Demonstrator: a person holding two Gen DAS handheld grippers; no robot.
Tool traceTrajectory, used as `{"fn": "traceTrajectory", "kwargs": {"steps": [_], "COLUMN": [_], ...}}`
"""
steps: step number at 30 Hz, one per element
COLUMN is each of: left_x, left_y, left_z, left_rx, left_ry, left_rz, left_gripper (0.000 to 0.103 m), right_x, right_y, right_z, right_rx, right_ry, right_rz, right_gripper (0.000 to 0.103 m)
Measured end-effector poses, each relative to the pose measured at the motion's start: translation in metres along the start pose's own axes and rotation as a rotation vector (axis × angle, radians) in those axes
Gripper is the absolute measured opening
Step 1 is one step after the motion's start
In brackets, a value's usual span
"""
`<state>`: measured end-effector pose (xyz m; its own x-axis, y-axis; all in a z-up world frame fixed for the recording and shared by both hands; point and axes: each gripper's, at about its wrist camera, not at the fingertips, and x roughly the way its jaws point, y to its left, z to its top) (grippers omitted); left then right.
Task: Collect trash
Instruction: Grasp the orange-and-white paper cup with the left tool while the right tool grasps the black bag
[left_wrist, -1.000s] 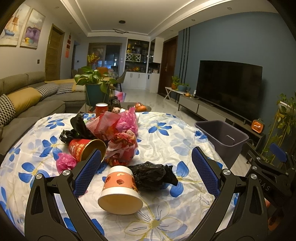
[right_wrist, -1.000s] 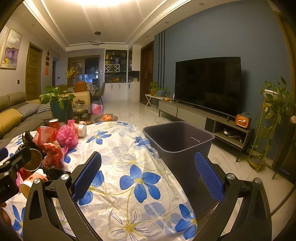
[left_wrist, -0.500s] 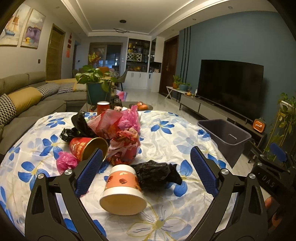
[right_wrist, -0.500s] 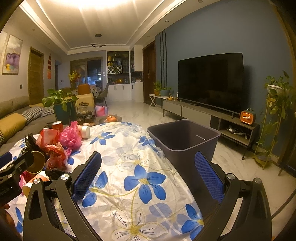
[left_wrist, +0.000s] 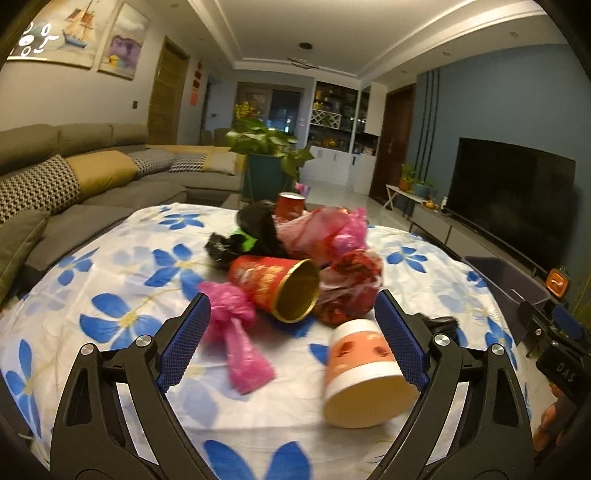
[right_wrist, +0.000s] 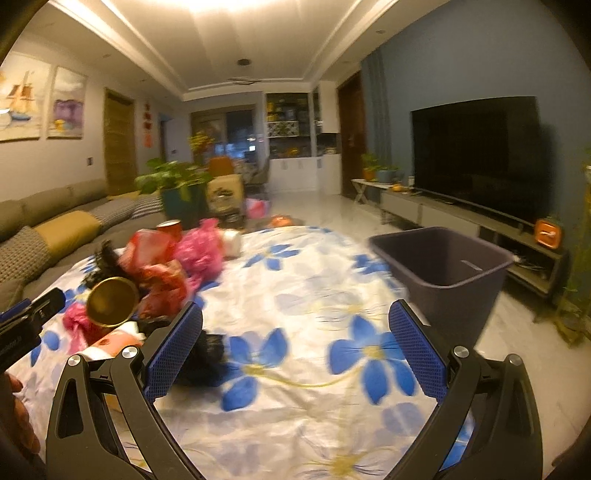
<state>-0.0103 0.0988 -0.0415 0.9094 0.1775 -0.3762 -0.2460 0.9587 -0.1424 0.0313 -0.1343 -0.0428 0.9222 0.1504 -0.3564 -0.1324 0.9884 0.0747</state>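
- My left gripper (left_wrist: 291, 332) hangs spread wide over the flowered tablecloth (left_wrist: 110, 280), holding nothing; trash pile (left_wrist: 295, 254) just ahead, orange paper cup (left_wrist: 364, 369) beside my right finger.
- My right gripper (right_wrist: 295, 347) gapes empty; gray bin (right_wrist: 443, 273) stands at the table's edge.

The left claw (left_wrist: 291, 339) has swung leftward, its view now centred on the red cup (left_wrist: 275, 286).

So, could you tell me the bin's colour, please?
The bin is dark purple-grey, clearest in the right wrist view.
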Motion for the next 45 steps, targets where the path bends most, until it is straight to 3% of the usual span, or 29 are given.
{"fn": "traceTrajectory", "kwargs": {"steps": [15, 17, 22, 28, 35, 42, 45], "left_x": [-0.011, -0.01, -0.005, -0.001, 0.002, 0.005, 0.016], "left_y": [0.03, 0.031, 0.03, 0.02, 0.003, -0.005, -0.012], "left_z": [-0.021, -0.026, -0.033, -0.039, -0.043, -0.048, -0.049], "left_rx": [-0.037, -0.035, -0.03, -0.009, 0.041, 0.061, 0.088], "left_ry": [-0.002, 0.006, 0.03, 0.048, 0.066, 0.086, 0.107], "left_rz": [-0.007, -0.025, -0.071, -0.137, -0.184, -0.218, -0.22], "left_gripper": [0.089, 0.089, 0.082, 0.076, 0.067, 0.064, 0.048], "right_x": [0.045, 0.05, 0.066, 0.068, 0.055, 0.048, 0.044], "right_y": [0.05, 0.052, 0.059, 0.06, 0.046, 0.028, 0.026], "right_z": [-0.022, -0.025, -0.034, -0.038, -0.029, -0.027, -0.026], "right_rx": [-0.057, -0.064, -0.082, -0.099, -0.072, -0.038, -0.038], "right_ry": [0.105, 0.121, 0.177, 0.173, 0.128, 0.11, 0.103], "right_rz": [0.266, 0.286, 0.339, 0.372, 0.348, 0.327, 0.326], "right_gripper": [0.069, 0.063, 0.034, 0.014, 0.009, 0.009, 0.009]}}
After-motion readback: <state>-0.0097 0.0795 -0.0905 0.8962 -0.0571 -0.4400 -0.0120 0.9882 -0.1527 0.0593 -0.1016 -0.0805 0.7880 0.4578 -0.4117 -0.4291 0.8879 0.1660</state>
